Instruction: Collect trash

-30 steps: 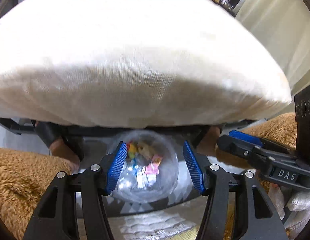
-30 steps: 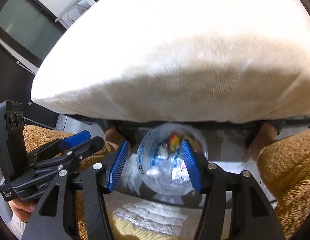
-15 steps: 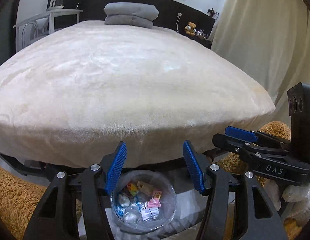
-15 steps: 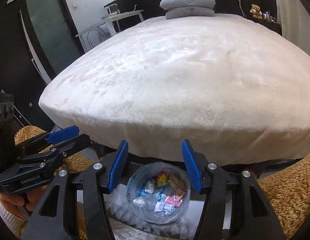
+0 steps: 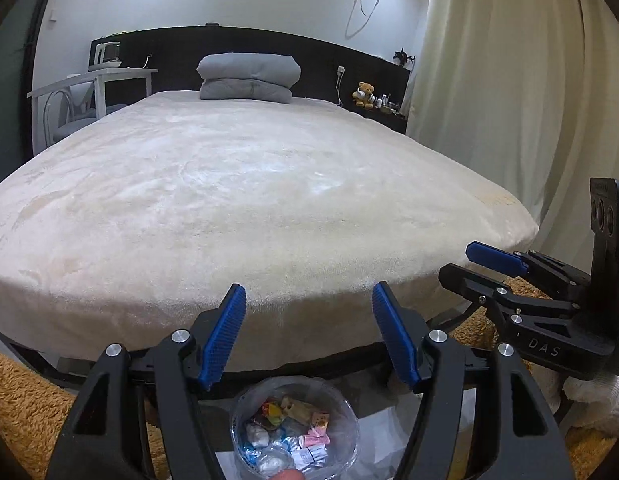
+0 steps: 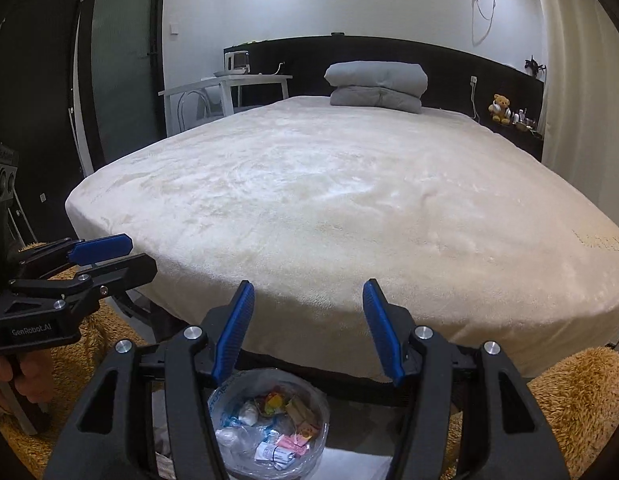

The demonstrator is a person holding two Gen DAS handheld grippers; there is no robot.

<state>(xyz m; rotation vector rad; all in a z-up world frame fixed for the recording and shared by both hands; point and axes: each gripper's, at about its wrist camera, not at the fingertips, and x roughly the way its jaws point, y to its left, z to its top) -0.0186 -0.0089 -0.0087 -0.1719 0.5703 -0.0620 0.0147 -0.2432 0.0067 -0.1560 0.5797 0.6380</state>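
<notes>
Trash bin (image 5: 293, 428): wrappers collected inside, kept at bed (image 5: 245, 208) foot | left gripper (image 5: 309, 336): just opened wider, nothing held | right gripper (image 6: 307, 328): released, empty, raised for scanning

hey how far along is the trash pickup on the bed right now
Mostly done, it seems. Wrappers and scraps sit in the clear bag-lined bin at the bed's foot. The left gripper, whose jaws have just been opening, and the right gripper hold nothing. No litter shows on the cream bedspread, so nothing visible is left.
</notes>
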